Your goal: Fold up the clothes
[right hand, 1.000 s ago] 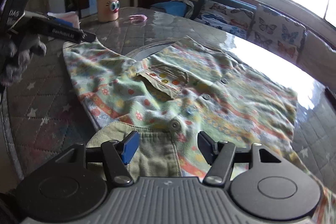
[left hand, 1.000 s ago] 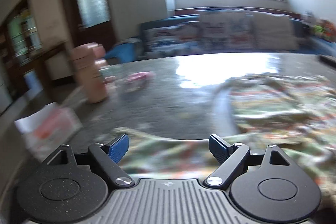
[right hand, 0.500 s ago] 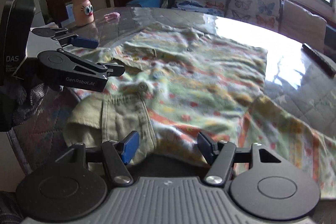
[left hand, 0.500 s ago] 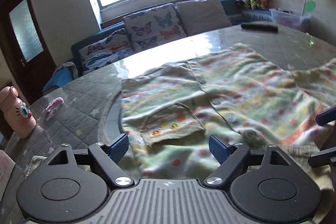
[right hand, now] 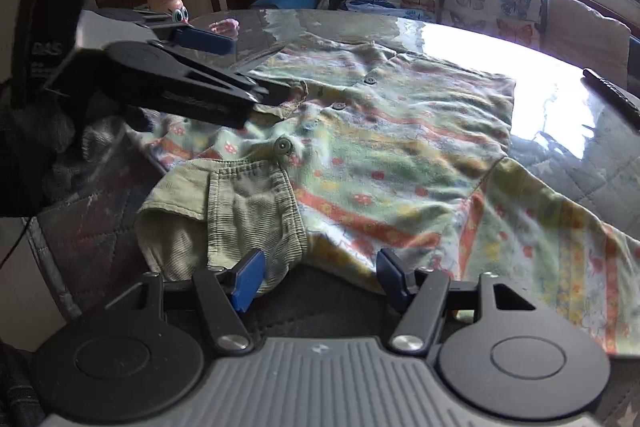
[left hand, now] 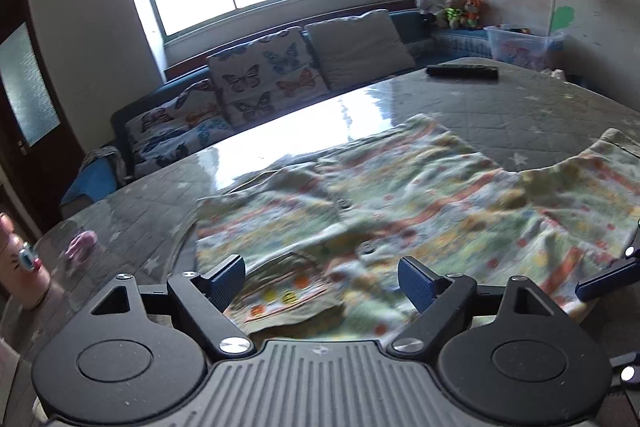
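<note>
Low in both frames, my left gripper (left hand: pixel 322 281) and right gripper (right hand: pixel 318 275) gape wide, holding nothing. Between them the shirt (right hand: pixel 400 147) lies flat on the table (left hand: pixel 520 107), ready for folding.

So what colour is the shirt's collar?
Plain olive green, ribbed like corduroy; the collar shows best in the right wrist view.

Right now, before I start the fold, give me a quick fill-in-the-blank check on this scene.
1. Both the left gripper and the right gripper are ____.
2. The shirt lies spread on the ____.
3. The cushions behind the table are printed with ____.

Missing words: open; table; butterflies
</note>
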The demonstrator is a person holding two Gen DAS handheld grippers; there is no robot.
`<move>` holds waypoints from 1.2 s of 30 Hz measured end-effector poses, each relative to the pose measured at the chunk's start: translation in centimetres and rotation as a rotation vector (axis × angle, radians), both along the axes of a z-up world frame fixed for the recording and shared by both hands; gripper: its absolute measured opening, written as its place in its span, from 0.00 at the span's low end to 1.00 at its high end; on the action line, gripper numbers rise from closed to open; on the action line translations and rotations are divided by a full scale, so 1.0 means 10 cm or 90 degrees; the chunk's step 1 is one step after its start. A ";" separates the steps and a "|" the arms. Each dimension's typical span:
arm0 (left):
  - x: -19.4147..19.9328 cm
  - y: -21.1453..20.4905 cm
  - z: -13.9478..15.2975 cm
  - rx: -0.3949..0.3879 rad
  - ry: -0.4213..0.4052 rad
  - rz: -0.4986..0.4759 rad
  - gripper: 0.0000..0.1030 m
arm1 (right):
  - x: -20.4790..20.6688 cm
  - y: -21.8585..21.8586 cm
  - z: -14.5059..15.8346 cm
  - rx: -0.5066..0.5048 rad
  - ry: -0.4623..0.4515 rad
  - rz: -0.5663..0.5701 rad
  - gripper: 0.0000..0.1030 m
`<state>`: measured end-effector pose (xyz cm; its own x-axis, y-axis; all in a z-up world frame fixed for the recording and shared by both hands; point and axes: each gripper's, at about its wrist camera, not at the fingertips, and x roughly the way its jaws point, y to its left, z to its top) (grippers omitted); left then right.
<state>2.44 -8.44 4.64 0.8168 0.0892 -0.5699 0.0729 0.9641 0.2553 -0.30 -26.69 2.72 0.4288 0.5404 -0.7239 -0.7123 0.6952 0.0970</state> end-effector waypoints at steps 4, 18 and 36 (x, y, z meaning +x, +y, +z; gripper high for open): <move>0.10 -0.18 -0.05 -0.003 0.008 -0.026 0.83 | -0.04 -0.18 0.13 0.016 -0.017 -0.023 0.61; 0.11 -0.77 -0.28 -0.007 0.040 -0.129 0.83 | 0.20 -1.14 0.13 0.003 -0.058 -0.276 0.60; 0.03 -0.98 -0.38 0.007 0.057 -0.177 0.83 | 0.70 -2.11 -0.23 -0.045 -0.065 -0.557 0.48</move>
<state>2.78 -18.25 0.88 0.7570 -0.1238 -0.6416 0.3562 0.9013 0.2464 6.74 -47.81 0.38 0.7323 -0.0556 -0.6787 0.0745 0.9972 -0.0013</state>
